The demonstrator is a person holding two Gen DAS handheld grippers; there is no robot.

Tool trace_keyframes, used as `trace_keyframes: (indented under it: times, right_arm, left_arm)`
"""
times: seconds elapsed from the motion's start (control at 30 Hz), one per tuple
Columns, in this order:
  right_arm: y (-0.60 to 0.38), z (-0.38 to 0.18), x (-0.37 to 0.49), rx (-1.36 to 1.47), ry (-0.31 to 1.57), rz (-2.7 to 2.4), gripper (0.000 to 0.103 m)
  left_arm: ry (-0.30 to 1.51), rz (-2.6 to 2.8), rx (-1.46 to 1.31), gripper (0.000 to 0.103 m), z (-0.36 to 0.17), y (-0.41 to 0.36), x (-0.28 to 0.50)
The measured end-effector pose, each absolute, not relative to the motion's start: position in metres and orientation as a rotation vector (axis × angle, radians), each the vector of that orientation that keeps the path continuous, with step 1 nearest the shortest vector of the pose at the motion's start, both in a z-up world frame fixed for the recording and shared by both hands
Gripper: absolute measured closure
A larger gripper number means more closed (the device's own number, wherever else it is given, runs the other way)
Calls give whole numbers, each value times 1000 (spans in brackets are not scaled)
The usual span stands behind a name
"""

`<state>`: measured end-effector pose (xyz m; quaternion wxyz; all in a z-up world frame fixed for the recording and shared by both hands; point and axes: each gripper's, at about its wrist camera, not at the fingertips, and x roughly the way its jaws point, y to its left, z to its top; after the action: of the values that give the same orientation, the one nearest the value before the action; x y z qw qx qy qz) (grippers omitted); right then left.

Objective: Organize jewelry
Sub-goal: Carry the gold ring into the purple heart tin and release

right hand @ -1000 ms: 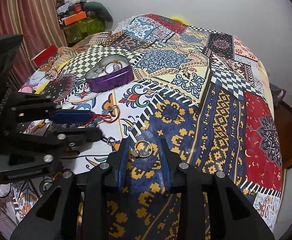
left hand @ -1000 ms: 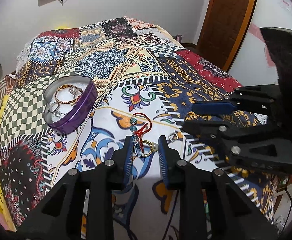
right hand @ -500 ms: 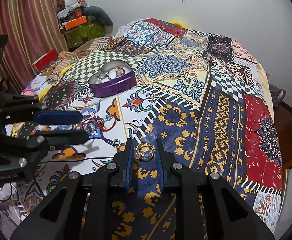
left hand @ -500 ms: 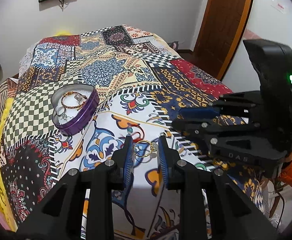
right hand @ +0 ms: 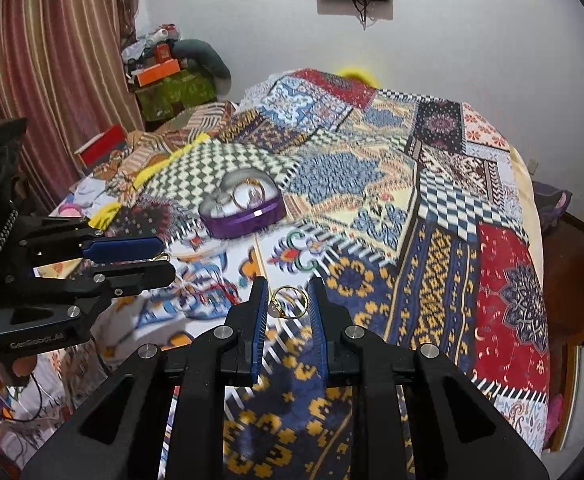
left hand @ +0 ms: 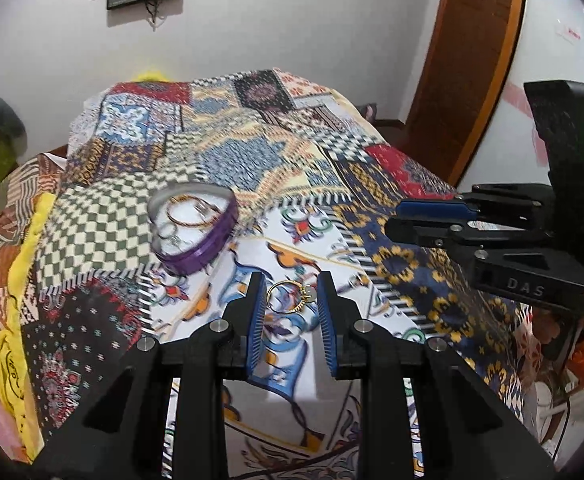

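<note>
My left gripper (left hand: 292, 294) is shut on a thin gold ring (left hand: 290, 298) and holds it above the patchwork bedspread (left hand: 252, 168). My right gripper (right hand: 289, 298) is shut on a gold ring with a pale stone (right hand: 286, 304), also lifted above the bed. A purple heart-shaped tin (left hand: 194, 226) lies open on the bed ahead and left of the left gripper, with a gold bangle and silver pieces inside. It also shows in the right wrist view (right hand: 244, 210). A red beaded string (right hand: 216, 292) lies on the bedspread between the grippers.
The right gripper's body (left hand: 531, 256) fills the right of the left wrist view. The left gripper's body (right hand: 52, 280) fills the left of the right wrist view. A wooden door (left hand: 471, 60) stands to the right, a curtain (right hand: 44, 60) and piled boxes (right hand: 172, 84) to the left.
Both grippers have closed on their rings and lifted them off the bedspread, rising and pulling back. The red beaded string stayed on the bed.
</note>
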<state>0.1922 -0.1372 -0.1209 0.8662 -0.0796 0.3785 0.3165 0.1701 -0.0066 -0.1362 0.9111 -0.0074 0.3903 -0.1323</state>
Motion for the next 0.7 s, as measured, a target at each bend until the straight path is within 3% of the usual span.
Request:
trace_keyframes:
  times: [0.7]
  right_arm:
    - [-77,-94,238,-102,731,745,85]
  left_arm:
    - [714,-156,-63,78,-121,54,202]
